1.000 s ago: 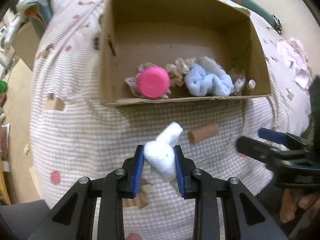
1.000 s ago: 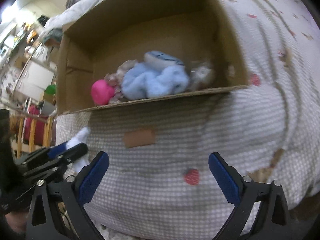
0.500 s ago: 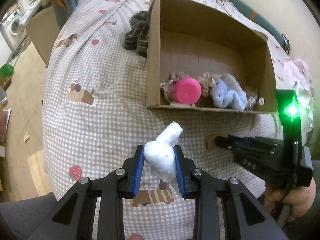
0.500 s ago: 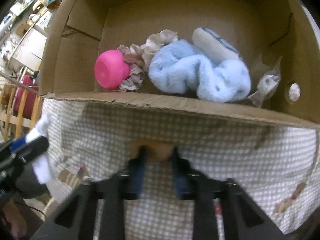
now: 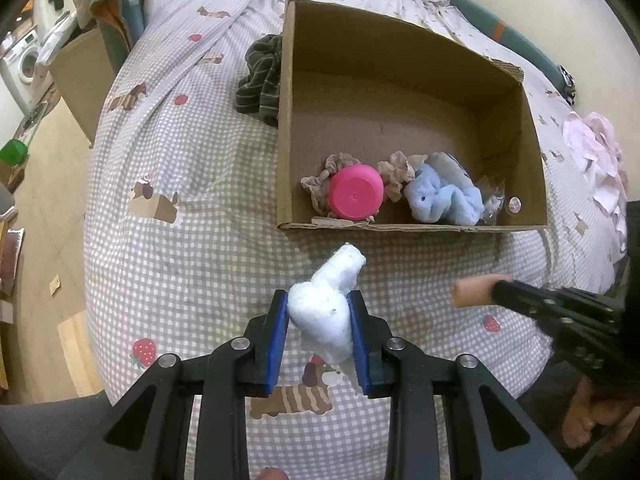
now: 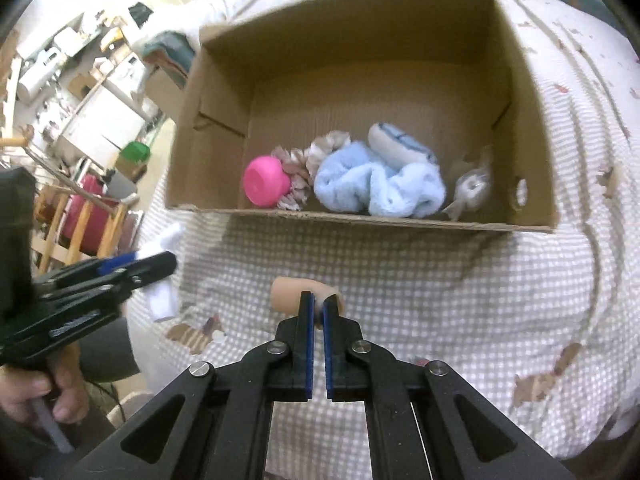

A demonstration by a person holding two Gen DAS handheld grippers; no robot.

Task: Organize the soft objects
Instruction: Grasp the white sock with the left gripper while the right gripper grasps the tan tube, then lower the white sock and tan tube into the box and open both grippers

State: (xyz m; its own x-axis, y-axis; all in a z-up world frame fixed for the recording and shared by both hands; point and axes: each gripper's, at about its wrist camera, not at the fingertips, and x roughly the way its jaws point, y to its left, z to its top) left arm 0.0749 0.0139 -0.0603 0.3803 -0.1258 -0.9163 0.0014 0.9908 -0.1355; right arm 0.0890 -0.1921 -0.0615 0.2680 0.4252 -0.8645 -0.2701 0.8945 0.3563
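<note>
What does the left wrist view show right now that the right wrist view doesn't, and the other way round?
Only the left view shows the dark striped cloth beside the box and the pink cloth on the bed.

Only the right view shows the right gripper shut on the tan roll head-on, and the red stool.

Both show the box holding the pink cup and blue plush, and the left gripper clamping the white sock.

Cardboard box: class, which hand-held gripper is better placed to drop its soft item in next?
Probably the right hand-held gripper: its tan roll faces the cardboard box squarely; the left is offset.
</note>
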